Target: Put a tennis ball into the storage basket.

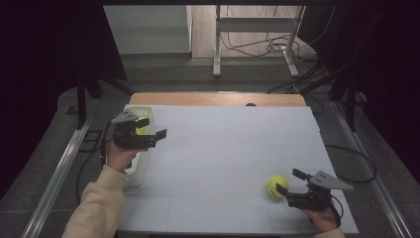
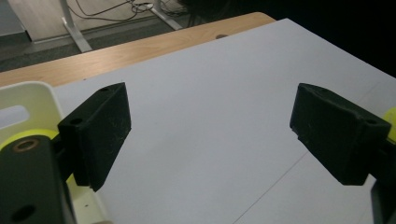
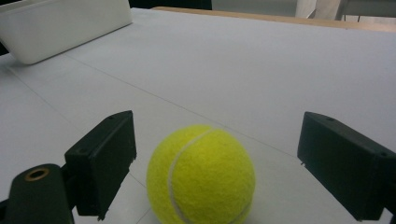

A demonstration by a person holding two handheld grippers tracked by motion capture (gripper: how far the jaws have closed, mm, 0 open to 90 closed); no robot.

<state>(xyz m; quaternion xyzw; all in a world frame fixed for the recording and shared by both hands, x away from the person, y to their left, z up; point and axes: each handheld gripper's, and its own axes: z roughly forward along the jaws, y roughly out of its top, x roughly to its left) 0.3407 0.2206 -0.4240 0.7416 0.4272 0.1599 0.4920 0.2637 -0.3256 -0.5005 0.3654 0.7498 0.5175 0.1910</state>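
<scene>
Yellow felt sits between the spread jaws of the right gripper (image 1: 289, 184): the tennis ball (image 3: 201, 174) rests on the white table cover (image 1: 223, 148), just ahead of the pads and touching neither of them, so this gripper is released and holds nothing. In the right gripper view the ball lies nearer the left-hand pad (image 3: 105, 158) than the other, and that is the main hazard: if the jaws close from here, the nearer pad would likely meet the felt first and nudge the ball sideways, and a round ball on a smooth sheet rolls off easily. Pushing the gripper forward too low could also bump it away before any grip forms. The left gripper (image 1: 153, 127) hangs beside the white bin (image 1: 141, 168), its jaws apart with nothing between them; something yellow-green, seemingly a second ball, lies in the bin behind it. A carry toward that bin with a shallow pinch on the ball's near face risks it squirting out
</scene>
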